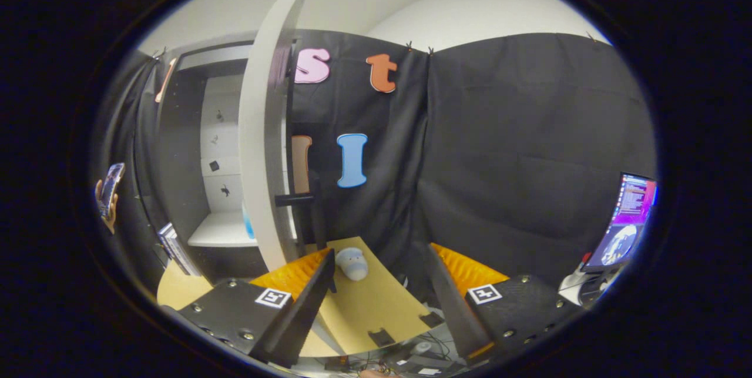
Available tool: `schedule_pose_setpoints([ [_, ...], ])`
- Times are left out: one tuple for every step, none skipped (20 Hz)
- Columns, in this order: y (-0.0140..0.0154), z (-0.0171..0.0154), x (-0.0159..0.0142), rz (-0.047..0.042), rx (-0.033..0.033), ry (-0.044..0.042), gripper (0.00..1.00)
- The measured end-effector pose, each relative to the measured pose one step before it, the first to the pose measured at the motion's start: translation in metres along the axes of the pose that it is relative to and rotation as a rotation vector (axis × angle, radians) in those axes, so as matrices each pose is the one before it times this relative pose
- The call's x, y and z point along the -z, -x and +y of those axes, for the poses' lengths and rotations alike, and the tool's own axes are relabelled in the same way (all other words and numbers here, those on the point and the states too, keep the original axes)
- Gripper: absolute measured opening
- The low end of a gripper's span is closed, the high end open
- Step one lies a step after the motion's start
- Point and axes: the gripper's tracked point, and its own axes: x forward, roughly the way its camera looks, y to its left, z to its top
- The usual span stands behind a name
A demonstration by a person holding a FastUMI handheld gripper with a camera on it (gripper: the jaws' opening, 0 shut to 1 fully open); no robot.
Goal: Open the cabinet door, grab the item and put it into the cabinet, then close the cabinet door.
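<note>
The cabinet (pixel 220 149) stands beyond my left finger with its door (pixel 261 149) swung open, edge-on toward me, its dark handle (pixel 294 199) sticking out to the right. White shelves show inside, with a blue thing (pixel 248 224) on the lower shelf, mostly hidden by the door. A small pale blue-grey soft toy (pixel 353 263) lies on the tan tabletop (pixel 370 307) just ahead of my fingers, near the left one. My gripper (pixel 382 284) is open with nothing between its fingers.
Black cloth walls the booth behind the table. A monitor (pixel 625 222) glows at the far right. A hand holding a phone (pixel 108 193) shows at the far left. Cables and small devices (pixel 411 357) lie below the table's near edge.
</note>
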Motion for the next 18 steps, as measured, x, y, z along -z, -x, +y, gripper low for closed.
schedule_pose_setpoints([
  [0.00193, 0.00367, 0.00041, 0.0021, -0.01995, -0.01147, 0.94],
  [0.002, 0.00665, 0.0017, 0.00339, -0.02135, -0.0103, 0.94],
  [0.00247, 0.00825, 0.00042, 0.00033, -0.0216, -0.00858, 0.94],
  [0.00094, 0.00787, 0.00064, 0.00153, -0.02184, -0.00619, 0.94],
  [0.00144, 0.00742, -0.00042, 0.00114, -0.0234, -0.00304, 0.94],
  [0.00079, 0.00663, 0.00138, 0.00227, -0.02575, -0.00299, 0.94],
  [0.00161, 0.00786, 0.00148, 0.0029, -0.02714, -0.00488, 0.94],
  [0.00187, 0.00822, 0.00052, -0.00252, -0.0305, -0.00926, 0.94],
  [0.00411, 0.0096, -0.00283, -0.0088, -0.03578, -0.01412, 0.94],
  [0.00214, 0.00977, -0.00151, -0.00648, -0.03874, -0.01912, 0.94],
  [0.0001, 0.01129, 0.00033, -0.00046, -0.03603, -0.01616, 0.95],
  [-0.00121, 0.0092, 0.00205, 0.00768, -0.0311, -0.00625, 0.96],
  [-0.00121, 0.00908, 0.0014, 0.00208, -0.02833, -0.00657, 0.97],
  [-0.00315, 0.00761, 0.00101, 0.00664, -0.02771, -0.00543, 0.97],
  [-0.00301, 0.00917, 0.00203, 0.00526, -0.02903, -0.00594, 0.97],
  [-0.00257, 0.00877, 0.00258, 0.00625, -0.02853, -0.0067, 0.97],
  [-0.00308, 0.0084, 0.00166, 0.00424, -0.02842, -0.0084, 0.97],
  [-0.00441, 0.00772, 0.0009, 0.00209, -0.02894, -0.01245, 0.97],
])
